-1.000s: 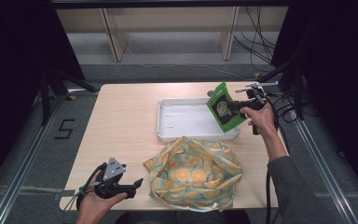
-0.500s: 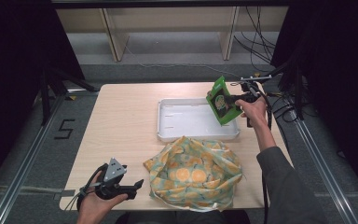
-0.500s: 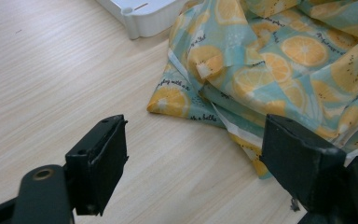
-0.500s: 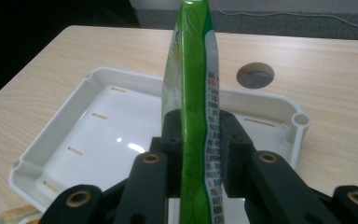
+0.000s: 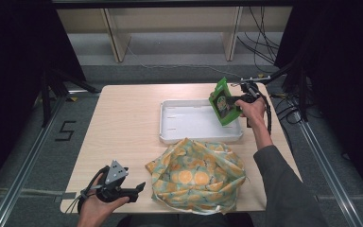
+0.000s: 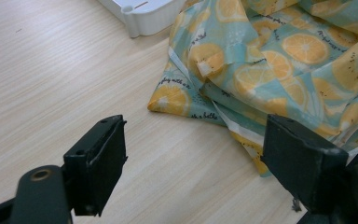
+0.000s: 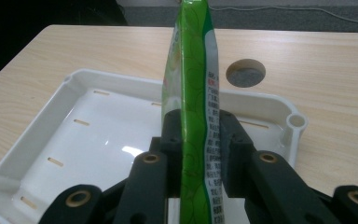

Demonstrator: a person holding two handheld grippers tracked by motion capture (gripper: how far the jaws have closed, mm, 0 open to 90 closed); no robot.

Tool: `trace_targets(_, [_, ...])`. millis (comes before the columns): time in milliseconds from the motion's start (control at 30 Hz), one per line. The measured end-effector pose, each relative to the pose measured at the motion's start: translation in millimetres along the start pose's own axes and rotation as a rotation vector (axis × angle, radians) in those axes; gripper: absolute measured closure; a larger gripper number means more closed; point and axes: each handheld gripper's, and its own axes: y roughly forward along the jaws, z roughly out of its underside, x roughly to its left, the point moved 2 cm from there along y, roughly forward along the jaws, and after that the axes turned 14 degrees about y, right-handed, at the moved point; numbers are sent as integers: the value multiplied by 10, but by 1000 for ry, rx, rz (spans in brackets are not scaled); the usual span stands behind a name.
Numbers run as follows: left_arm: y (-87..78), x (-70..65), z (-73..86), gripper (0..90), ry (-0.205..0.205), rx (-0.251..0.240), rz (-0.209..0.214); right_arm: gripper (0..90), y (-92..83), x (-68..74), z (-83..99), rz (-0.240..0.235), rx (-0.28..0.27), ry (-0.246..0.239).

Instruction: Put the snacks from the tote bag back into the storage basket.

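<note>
Above the white tray (image 5: 170, 135), a green packet (image 5: 224, 101) is clamped between the closed jaws of the right gripper (image 5: 237, 100). Beside the fruit-print cloth (image 5: 196, 176), the left gripper (image 5: 139, 187) is held wide open, empty.

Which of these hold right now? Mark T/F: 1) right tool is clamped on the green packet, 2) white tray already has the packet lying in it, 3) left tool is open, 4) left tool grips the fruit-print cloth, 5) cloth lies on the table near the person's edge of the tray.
1) True. The right tool is shut on the green packet, jaws pressed on both faces.
2) False. The white tray is empty; the packet is held in the air above its right end.
3) True. The left tool has its jaws wide apart.
4) False. It holds nothing; the fruit-print cloth lies beside it, ungripped.
5) True. The cloth sits on the table, at the tray's near side.
</note>
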Motion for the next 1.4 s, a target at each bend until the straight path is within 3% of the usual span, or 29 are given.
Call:
trace_targets(33, [-4, 1, 3, 211, 5, 8, 1, 755, -6, 40, 15, -1, 16, 55])
trace_targets(100, [-6, -29, 6, 211, -28, 12, 1, 755, 22, -16, -10, 4, 0, 3])
trace_targets(133, [-5, -10, 6, 211, 4, 4, 1, 755, 29, 13, 2, 9, 12, 43])
trace_targets(200, [-6, -8, 12, 211, 5, 0, -2, 754, 52, -8, -11, 19, -4, 11])
trace_targets(267, [-11, -33, 18, 211, -28, 9, -1, 754, 70, 28, -6, 9, 16, 59])
trace_targets(300, [-11, -33, 18, 211, -28, 9, -1, 754, 91, -1, -23, 22, 3, 24])
trace_targets(333, [-19, -8, 14, 211, 14, 13, -4, 753, 113, 40, -14, 13, 1, 59])
trace_targets(400, [-26, -14, 17, 211, 10, 18, 0, 753, 129, 24, -33, 28, 10, 37])
trace_targets(433, [-26, -12, 19, 211, 11, 19, 0, 753, 150, 53, -29, 23, 2, 62])
trace_targets(467, [-26, -9, 19, 211, 15, 19, -3, 753, 159, 31, -43, 33, 4, 24])
trace_targets(533, [-22, -15, 20, 211, 10, 14, -2, 752, 200, 14, -48, 22, -5, 2])
trace_targets(633, [-19, -22, 23, 211, 6, 12, 0, 752, 208, 42, -35, 46, 20, 44])
trace_targets(667, [-21, -6, 18, 211, 32, 14, -4, 752, 230, 51, -28, 53, 27, 56])
trace_targets(700, [-22, -19, 18, 211, 18, 12, 0, 751, 239, 36, -31, 59, 21, 30])
trace_targets(733, [-24, -17, 20, 211, 24, 18, 1, 751, 237, 56, -26, 62, 32, 58])
trace_targets(767, [-19, -28, 22, 211, 10, 16, 4, 750, 246, 45, -32, 56, 24, 46])
trace_targets(833, [-15, -53, 20, 211, -20, 14, 1, 750, 266, 61, -17, 56, 23, 76])
trace_targets(867, [-14, -35, 17, 211, 13, 12, 4, 750, 258, 75, -16, 54, 37, 99])
trace_targets(900, [-13, -41, 18, 211, 10, 12, 4, 749, 278, 44, -25, 65, 19, 58])
trace_targets(967, [-9, -44, 20, 211, 10, 15, 3, 749, 288, 25, -29, 49, 20, 46])
trace_targets(1067, [-7, -33, 19, 211, 26, 17, 1, 749, 309, 51, -15, 62, 20, 88])
trace_targets(1100, [-10, -34, 21, 211, 27, 22, 0, 749, 322, 8, -28, 53, 0, 29])
trace_targets(1167, [-1, -54, 22, 211, 2, 16, 3, 749, 327, 17, -28, 52, 3, 48])
trace_targets(1233, [5, -77, 22, 211, -20, 12, 6, 748, 329, -4, -37, 61, 3, 33])
trace_targets(1267, [6, -56, 21, 211, 17, 11, 10, 748, 327, 30, -25, 60, 22, 86])
trace_targets(1300, [10, -62, 18, 211, 7, 4, 6, 748, 336, -17, -40, 61, 6, 29])
trace_targets(1333, [3, -55, 19, 211, 16, 13, 9, 746, 344, -35, -43, 66, 0, 5])
trace_targets(1367, [2, -51, 19, 211, 19, 14, 9, 745, 352, -38, -43, 67, -5, 2])
trace_targets(1400, [3, -53, 20, 211, 17, 12, 8, 743, 346, -11, -33, 68, 9, 43])
